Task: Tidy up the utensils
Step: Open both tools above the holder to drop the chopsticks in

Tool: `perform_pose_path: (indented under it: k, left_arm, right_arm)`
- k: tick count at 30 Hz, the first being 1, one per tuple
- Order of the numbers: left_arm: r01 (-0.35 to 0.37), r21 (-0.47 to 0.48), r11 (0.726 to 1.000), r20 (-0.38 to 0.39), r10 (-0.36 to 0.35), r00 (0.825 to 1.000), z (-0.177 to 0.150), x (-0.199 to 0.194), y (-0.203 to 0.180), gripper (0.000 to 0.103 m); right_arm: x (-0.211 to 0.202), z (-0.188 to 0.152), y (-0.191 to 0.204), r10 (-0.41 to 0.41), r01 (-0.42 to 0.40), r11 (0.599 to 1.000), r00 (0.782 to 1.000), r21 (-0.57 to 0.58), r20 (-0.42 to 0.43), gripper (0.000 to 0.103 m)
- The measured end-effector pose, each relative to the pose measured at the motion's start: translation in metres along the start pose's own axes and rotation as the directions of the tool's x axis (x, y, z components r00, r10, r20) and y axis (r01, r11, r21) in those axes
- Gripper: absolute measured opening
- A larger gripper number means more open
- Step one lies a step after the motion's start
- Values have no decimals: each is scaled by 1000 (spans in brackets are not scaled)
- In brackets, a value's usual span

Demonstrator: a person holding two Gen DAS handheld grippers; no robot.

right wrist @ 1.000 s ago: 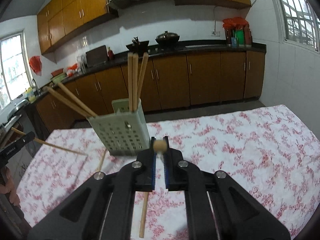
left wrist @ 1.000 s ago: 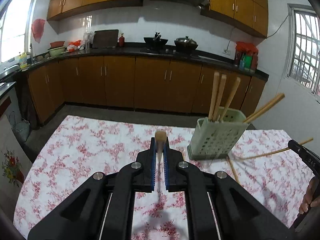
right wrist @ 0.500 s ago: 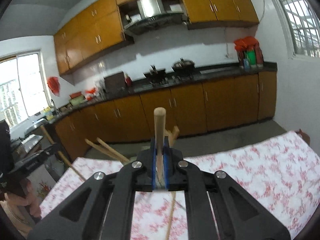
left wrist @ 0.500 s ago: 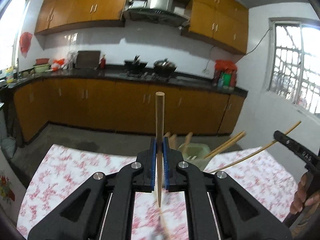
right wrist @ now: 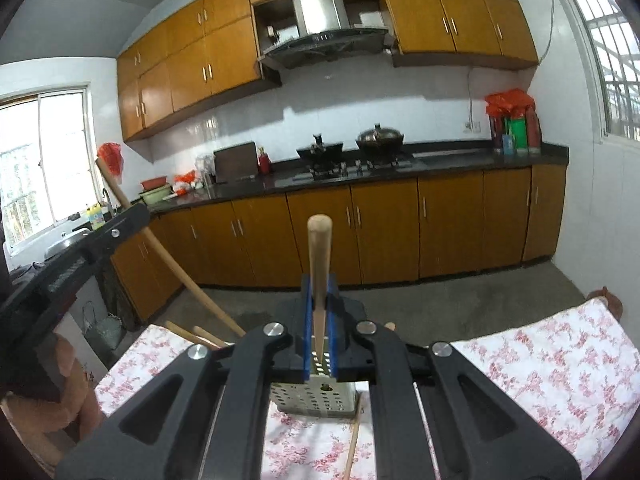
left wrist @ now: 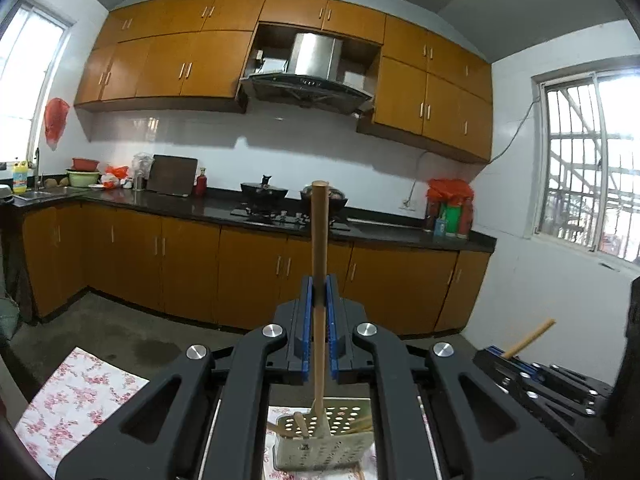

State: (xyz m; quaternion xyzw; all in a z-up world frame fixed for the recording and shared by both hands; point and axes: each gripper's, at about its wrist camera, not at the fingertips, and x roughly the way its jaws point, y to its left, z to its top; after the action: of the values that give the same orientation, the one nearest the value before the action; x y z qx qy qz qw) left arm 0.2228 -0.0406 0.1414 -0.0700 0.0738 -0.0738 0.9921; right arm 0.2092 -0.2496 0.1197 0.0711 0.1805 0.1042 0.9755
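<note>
My left gripper [left wrist: 319, 284] is shut on a wooden chopstick [left wrist: 320, 220] that stands upright, its lower tip hanging over the pale green perforated holder [left wrist: 320, 446]. The holder has several chopsticks [left wrist: 300, 424] in it. My right gripper [right wrist: 319, 280] is shut on a second chopstick [right wrist: 319, 240], also upright, just above the same holder [right wrist: 316, 398]. In the right wrist view the left gripper's finger [right wrist: 80, 248] crosses at the left with its slanted chopstick [right wrist: 172, 264]. The left wrist view shows the right gripper [left wrist: 532, 376] low at the right.
The holder stands on a table with a pink floral cloth [right wrist: 540, 360]. One loose chopstick [right wrist: 352, 444] lies on the cloth in front of the holder. A person's hand [right wrist: 52, 400] is at the left edge. Kitchen cabinets and a counter [left wrist: 240, 208] lie beyond.
Both grippers have risen with their chopsticks and tipped upward. The holder has slid from ahead of them to below them, and the chopsticks now stand upright over it.
</note>
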Motion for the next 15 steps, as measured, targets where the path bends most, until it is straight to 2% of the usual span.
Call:
perform_pose_path:
  k: [6, 12, 14, 15]
  left_arm:
    - [13, -24, 1000, -27, -14, 1000, -28, 21, 1, 7]
    - [8, -37, 999, -118, -13, 993, -41, 30, 6, 8]
    - [9, -39, 999, -128, -14, 992, -41, 30, 7, 13]
    - [3, -36, 999, -131, -8, 991, -40, 28, 8, 25]
  right_arm:
    - [26, -12, -4, -1, 2, 1000, 998, 6, -55, 8]
    - [37, -21, -4, 2, -2, 1000, 996, -2, -90, 8]
    - [37, -22, -4, -4, 3, 1000, 996, -5, -93, 10]
    - [37, -22, -4, -8, 8, 1000, 996, -4, -91, 10]
